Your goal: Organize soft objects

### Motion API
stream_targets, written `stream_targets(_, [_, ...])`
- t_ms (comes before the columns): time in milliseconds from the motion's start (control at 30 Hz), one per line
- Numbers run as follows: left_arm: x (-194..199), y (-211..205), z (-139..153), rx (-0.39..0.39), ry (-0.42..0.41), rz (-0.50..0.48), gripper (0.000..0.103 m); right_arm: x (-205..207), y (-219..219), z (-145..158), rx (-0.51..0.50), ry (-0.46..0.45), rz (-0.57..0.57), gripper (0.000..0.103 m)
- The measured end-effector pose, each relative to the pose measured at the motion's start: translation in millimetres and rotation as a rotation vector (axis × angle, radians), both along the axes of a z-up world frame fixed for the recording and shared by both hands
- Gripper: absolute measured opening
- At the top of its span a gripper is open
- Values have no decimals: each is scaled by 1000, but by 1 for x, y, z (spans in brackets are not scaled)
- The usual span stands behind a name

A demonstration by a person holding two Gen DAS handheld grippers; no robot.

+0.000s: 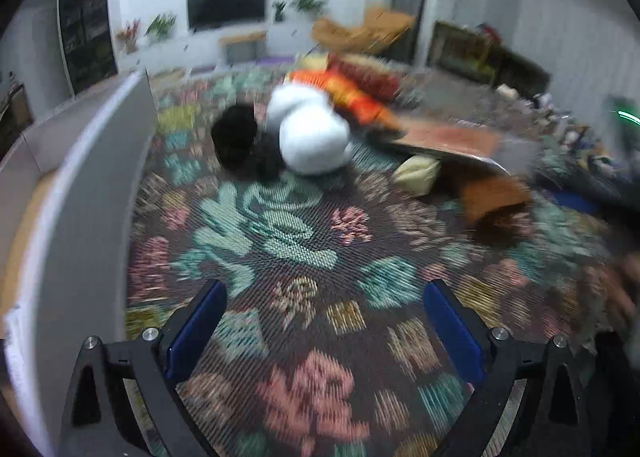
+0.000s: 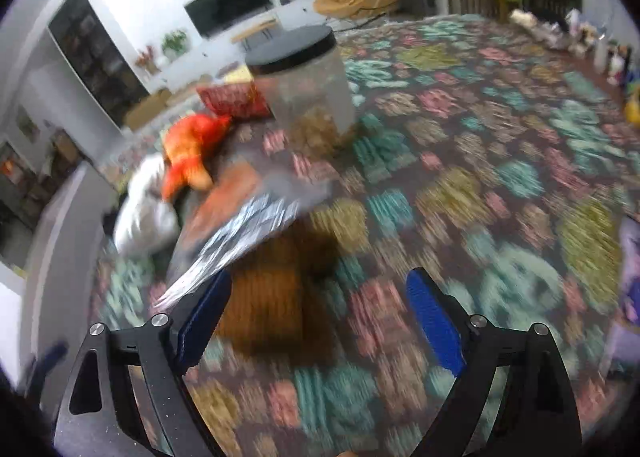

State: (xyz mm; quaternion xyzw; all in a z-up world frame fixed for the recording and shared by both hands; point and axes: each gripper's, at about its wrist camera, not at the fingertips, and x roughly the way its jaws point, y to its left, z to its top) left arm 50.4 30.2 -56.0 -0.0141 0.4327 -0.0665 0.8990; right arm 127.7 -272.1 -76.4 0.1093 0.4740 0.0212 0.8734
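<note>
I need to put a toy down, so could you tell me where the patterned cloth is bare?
Bare cloth lies before the left gripper, short of the white plush, and right of the clear tub. The pile around the orange plush is crowded.

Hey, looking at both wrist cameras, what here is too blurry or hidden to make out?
- Black plush, left wrist view: partly behind the white plush, shape smeared by motion blur.
- Brown object, right wrist view: blurred, top covered by a shiny bag.
- Small items along the far edge, right wrist view: too small to identify.
- Grey box, left wrist view: interior cut off by the frame edge.
</note>
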Motion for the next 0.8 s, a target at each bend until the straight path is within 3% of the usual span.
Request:
stream_targets(33, [8, -1, -9, -3, 12, 5, 98, -11, 4, -9, -37, 79, -48, 91])
stream_targets(100, [21, -4, -23, 3, 19, 8, 98, -28, 22, -25, -23, 137, -3, 92])
stream_targets(200, [33, -8, -39, 43, 29, 6, 98, -33, 72, -46, -159, 156, 155, 91])
stream_targets(267, [36, -7, -48, 56, 47, 3, 98, -14, 84, -46, -229, 101, 181, 91])
stream_targets(333, [34, -6, -48, 54, 43, -8, 99, 18, 69, -46, -295, 58, 72, 91])
stream_targets(467, [38, -15, -52, 97, 56, -17, 103, 40, 15, -46, -183, 64, -199, 92])
stream_targets(533, [41, -15, -52, 86, 57, -11, 103, 45, 20, -48, -161, 42, -209, 92])
stream_targets(667, [41, -15, -52, 86, 57, -9, 103, 30, 37, -52, -211, -45, -232, 92])
stream_targets(800, [41, -15, -52, 86, 57, -9, 103, 28, 35, -53, -183, -56, -242, 93])
